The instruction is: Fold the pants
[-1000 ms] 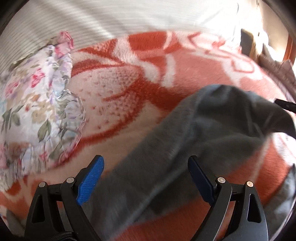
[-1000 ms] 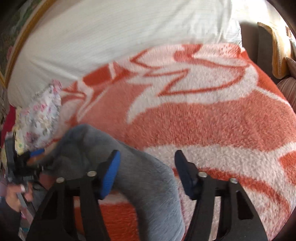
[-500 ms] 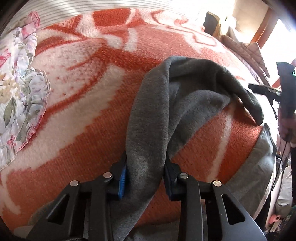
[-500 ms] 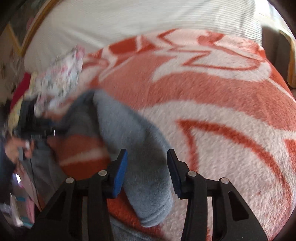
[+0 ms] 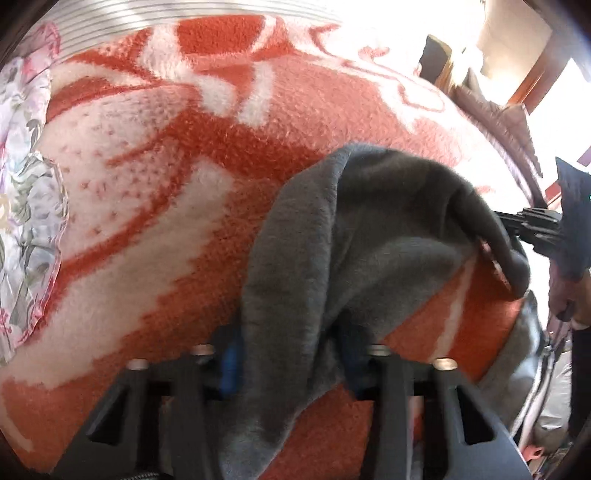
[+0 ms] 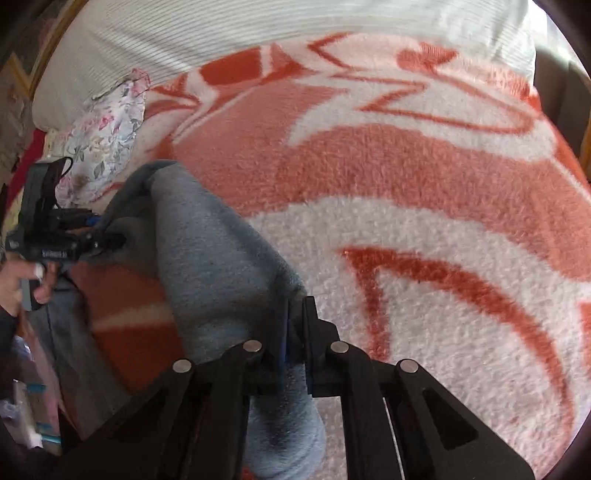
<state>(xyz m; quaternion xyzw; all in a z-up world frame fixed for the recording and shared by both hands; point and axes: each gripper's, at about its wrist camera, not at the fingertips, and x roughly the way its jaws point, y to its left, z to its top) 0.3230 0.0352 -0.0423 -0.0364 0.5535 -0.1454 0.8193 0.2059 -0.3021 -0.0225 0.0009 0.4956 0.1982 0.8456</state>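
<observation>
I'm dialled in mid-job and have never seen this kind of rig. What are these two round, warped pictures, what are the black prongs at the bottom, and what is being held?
There is no robot arm: a person holds a two-finger clamp tool in each hand, and each tool carries a wide-angle camera looking along its fingers. The black prongs are those fingers.

One picture is from the left gripper, the other from the right gripper. Each camera also catches the other tool at the picture's edge.

The surface is a bed with an orange and white blanket. A floral cloth lies to one side, a striped white sheet beyond.

Both grippers have just closed on the grey pants, each pinching a different part, so the fabric arches between them above the blanket.
</observation>
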